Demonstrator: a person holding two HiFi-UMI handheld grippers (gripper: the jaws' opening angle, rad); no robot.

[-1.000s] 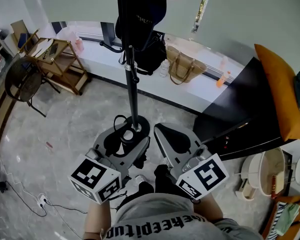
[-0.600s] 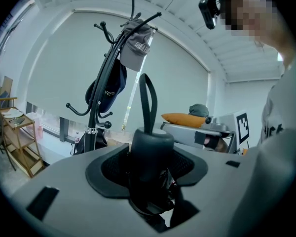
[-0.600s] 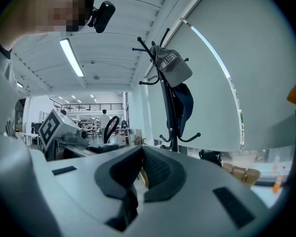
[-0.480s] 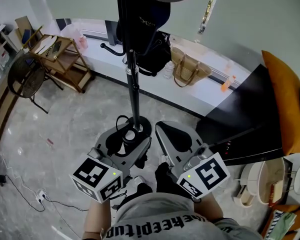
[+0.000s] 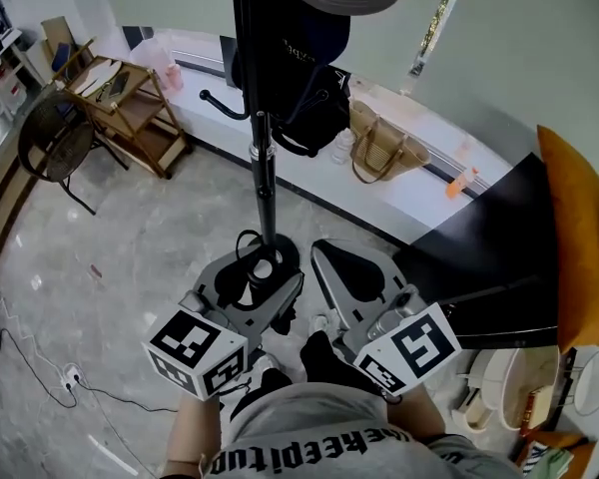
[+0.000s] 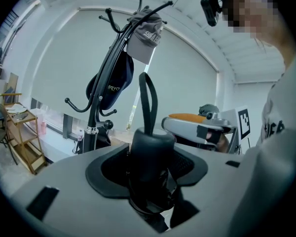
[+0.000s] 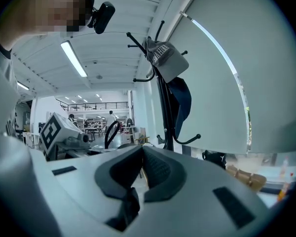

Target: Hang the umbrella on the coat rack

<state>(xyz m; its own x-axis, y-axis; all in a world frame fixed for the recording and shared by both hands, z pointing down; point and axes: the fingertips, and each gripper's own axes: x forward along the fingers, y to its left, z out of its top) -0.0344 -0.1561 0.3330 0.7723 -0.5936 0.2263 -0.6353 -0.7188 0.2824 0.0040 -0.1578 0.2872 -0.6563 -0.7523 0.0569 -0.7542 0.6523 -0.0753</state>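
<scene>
Umbrella, folded, black: left gripper is clamping its stubby handle just before the coat rack, strap standing up. Likely light, handle stiff, strap limp; strap suiting a hook. Right gripper is pinching nothing, jaws together, alongside.

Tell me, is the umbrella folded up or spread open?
Folded. The umbrella is a compact black bundle, wrist loop up, clamped between the jaws of the left gripper; no spread canopy shows in any view.
</scene>
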